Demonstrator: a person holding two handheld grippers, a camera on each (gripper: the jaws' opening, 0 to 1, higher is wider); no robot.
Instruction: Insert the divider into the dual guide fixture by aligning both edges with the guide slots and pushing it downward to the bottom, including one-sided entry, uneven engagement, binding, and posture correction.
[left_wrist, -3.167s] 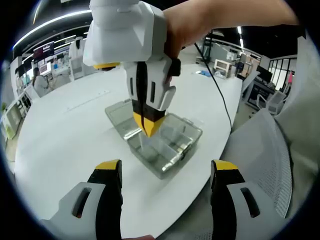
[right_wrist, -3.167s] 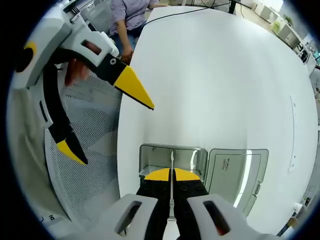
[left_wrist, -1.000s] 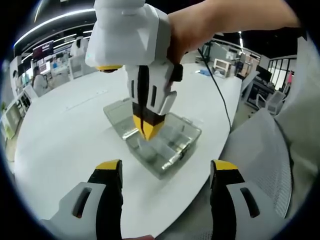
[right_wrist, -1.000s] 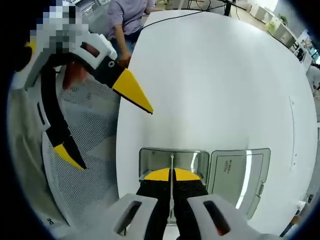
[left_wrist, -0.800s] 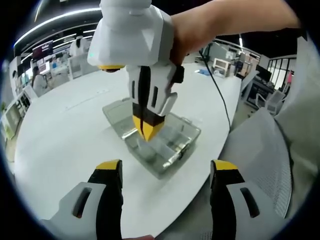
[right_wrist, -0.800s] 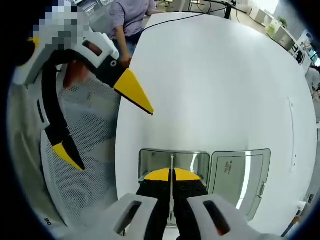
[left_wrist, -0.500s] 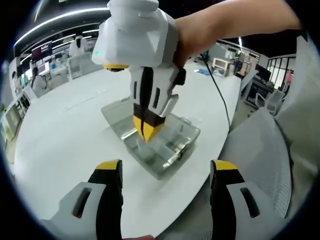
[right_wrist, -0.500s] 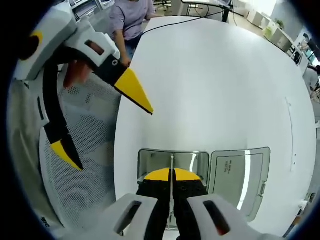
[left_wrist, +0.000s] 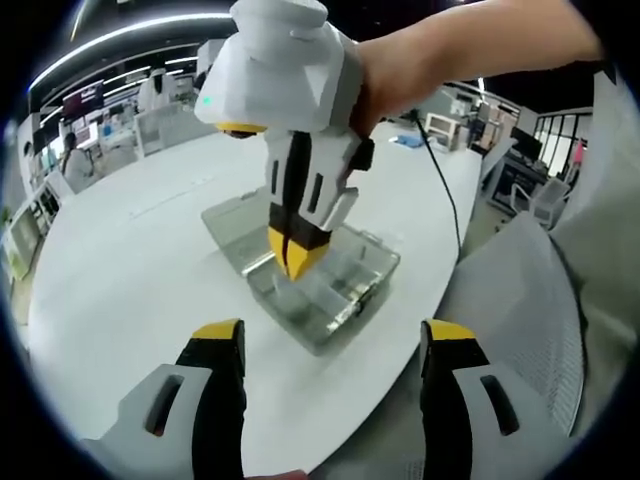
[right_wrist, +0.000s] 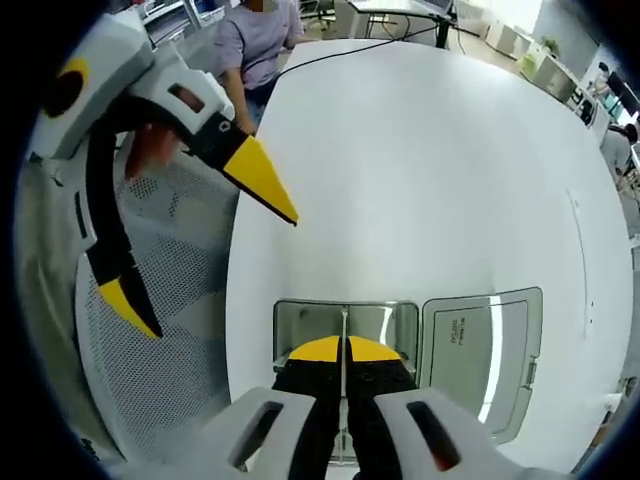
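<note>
In the left gripper view, the left gripper (left_wrist: 330, 340) is showing at the bottom of the frame with its two yellow-tipped jaws standing wide apart and nothing between them. Above them, in the middle of the frame, the right gripper (left_wrist: 293, 262) is reaching down from the upper centre, held by a person's hand (left_wrist: 385, 75), and its yellow tips are pressing together just over a clear plastic box (left_wrist: 320, 290). The box is sitting on a white round table (left_wrist: 120, 260), with its open lid (left_wrist: 235, 218) lying flat beside it toward the upper left. A black cable (left_wrist: 445, 205) is running across the table at the right, and a grey mesh chair (left_wrist: 525, 310) is standing at the lower right. In the right gripper view, the right gripper (right_wrist: 343, 350) is rising from the bottom centre with its jaws closed on a thin clear divider (right_wrist: 343, 330), which is standing edge-on and upright over the box (right_wrist: 345, 318) in the lower middle of the frame. The lid (right_wrist: 490, 345) is lying to the right of the box. The left gripper (right_wrist: 190, 240) is hanging at the upper left, its jaws spread wide and holding nothing, over the chair (right_wrist: 170, 330). A seated person (right_wrist: 255, 40) is showing at the top left, beyond the table (right_wrist: 420, 180).
</note>
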